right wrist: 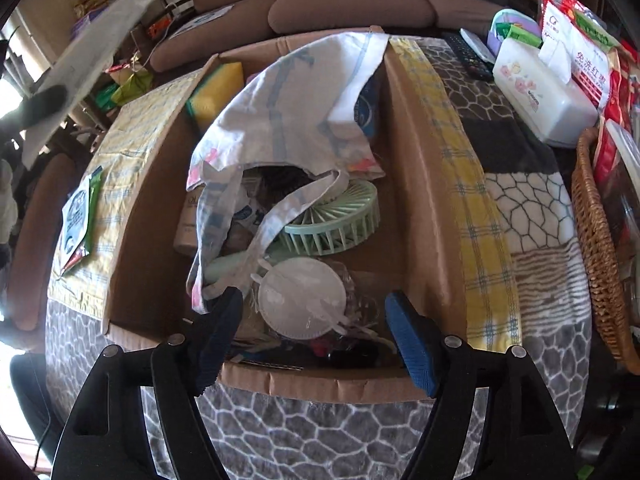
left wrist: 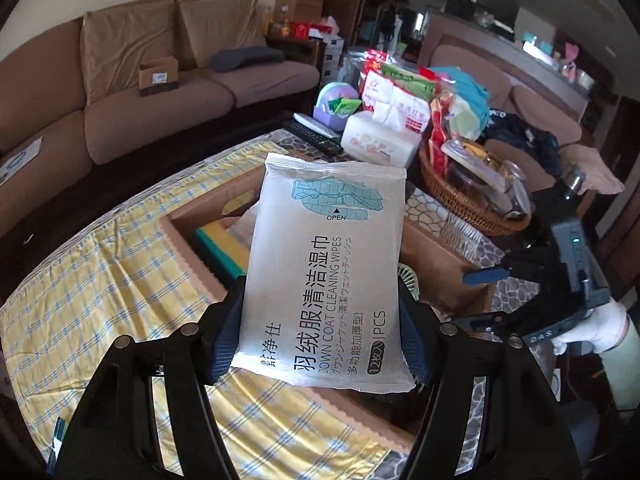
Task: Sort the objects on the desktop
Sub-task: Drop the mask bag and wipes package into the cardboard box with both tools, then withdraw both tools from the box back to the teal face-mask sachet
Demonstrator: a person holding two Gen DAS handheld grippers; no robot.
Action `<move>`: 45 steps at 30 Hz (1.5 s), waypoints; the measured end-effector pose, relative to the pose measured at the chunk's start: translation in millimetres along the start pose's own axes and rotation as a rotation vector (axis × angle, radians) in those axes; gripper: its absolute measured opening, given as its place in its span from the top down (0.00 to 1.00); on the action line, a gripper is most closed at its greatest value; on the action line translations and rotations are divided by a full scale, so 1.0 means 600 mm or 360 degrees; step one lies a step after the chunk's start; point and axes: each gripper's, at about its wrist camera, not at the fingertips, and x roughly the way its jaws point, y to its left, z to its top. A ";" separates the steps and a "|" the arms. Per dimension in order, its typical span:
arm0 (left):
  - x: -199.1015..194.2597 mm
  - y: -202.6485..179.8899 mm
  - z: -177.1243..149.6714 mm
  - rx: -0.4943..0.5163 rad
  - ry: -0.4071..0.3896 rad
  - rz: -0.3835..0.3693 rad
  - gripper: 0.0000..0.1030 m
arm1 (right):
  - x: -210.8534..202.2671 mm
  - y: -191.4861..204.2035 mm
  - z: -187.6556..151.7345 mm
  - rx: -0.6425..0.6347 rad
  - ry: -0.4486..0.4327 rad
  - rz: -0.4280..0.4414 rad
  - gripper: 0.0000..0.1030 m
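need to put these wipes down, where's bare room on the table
Free: yellow checked cloth and patterned blanket between cardboard box and wicker basket. Crowded: inside the box, and the far corner around the tissue box.

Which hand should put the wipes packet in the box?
Left. The left hand-held gripper is already shut on the wipes packet, held above the cardboard box. The right hand-held gripper is open and empty.

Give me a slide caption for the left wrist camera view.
Left gripper holds a wipes packet above the cardboard box, with the right gripper open alongside.
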 end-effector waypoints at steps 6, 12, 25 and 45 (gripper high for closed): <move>0.146 -0.050 0.043 0.0074 0.0151 0.0137 0.37 | -0.106 0.002 0.000 0.0200 -0.0413 0.0051 0.15; 0.276 -0.050 0.038 0.0058 0.0372 0.0330 0.37 | -0.087 0.011 0.014 0.0282 -0.0489 0.0189 0.15; 0.257 -0.032 0.023 0.0045 0.0482 0.0351 0.11 | -0.051 -0.002 0.006 0.0296 -0.0410 0.0209 0.15; -0.287 0.192 -0.389 -0.0752 0.0004 0.0595 0.00 | -0.093 0.217 0.034 -0.0096 -0.0485 0.0453 0.14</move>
